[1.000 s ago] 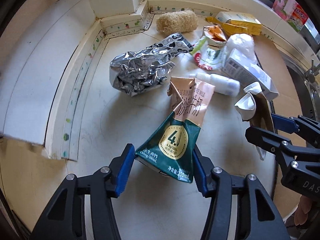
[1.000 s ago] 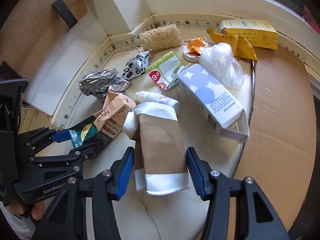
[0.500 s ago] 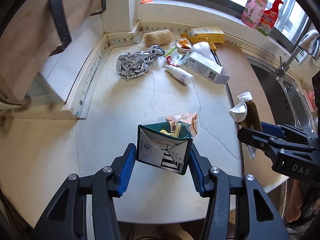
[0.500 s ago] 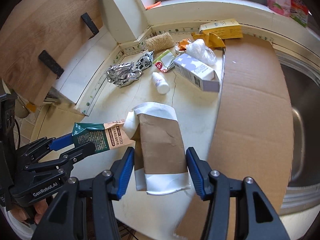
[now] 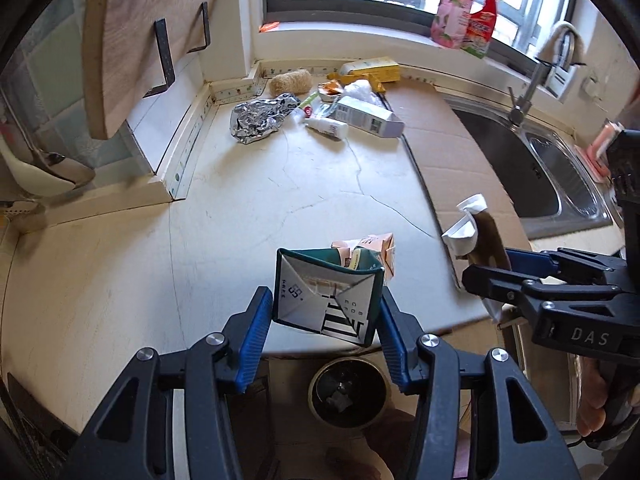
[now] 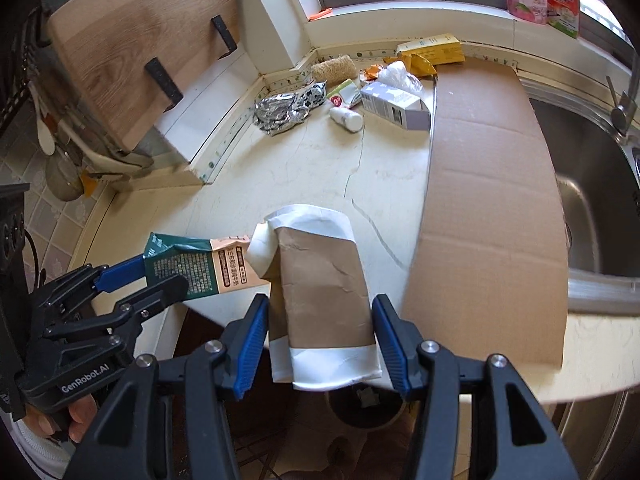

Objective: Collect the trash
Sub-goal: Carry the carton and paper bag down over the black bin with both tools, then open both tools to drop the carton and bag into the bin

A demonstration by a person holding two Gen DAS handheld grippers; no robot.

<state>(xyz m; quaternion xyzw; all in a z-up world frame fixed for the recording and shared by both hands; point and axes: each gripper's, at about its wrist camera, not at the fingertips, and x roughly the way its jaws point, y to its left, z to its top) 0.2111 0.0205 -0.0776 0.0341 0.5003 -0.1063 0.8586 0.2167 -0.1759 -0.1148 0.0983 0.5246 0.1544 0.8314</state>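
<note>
My left gripper (image 5: 326,316) is shut on a crushed green and peach milk carton (image 5: 326,296), held in the air over the counter's front edge. In the right wrist view the same carton (image 6: 192,264) juts from the left gripper (image 6: 160,272) at the left. My right gripper (image 6: 320,344) is shut on a flattened brown and white paper cup (image 6: 324,300), also lifted off the counter; in the left wrist view that cup (image 5: 476,232) shows at the right. Below both grippers stands a round dark bin (image 5: 348,394) on the floor, with the bin (image 6: 364,406) partly hidden by the cup.
More trash lies at the back of the counter (image 5: 248,216): crumpled foil (image 5: 256,120), a small white bottle (image 5: 328,127), a white and purple carton (image 5: 370,116), a yellow box (image 5: 370,70) and a loofah (image 5: 290,81). Cardboard sheet (image 6: 492,200) covers the counter beside the sink (image 5: 552,176).
Both grippers drew back from the trash pile toward the counter's front edge and rose, carrying the carton and the cup. The floor bin has come into view beneath them.
</note>
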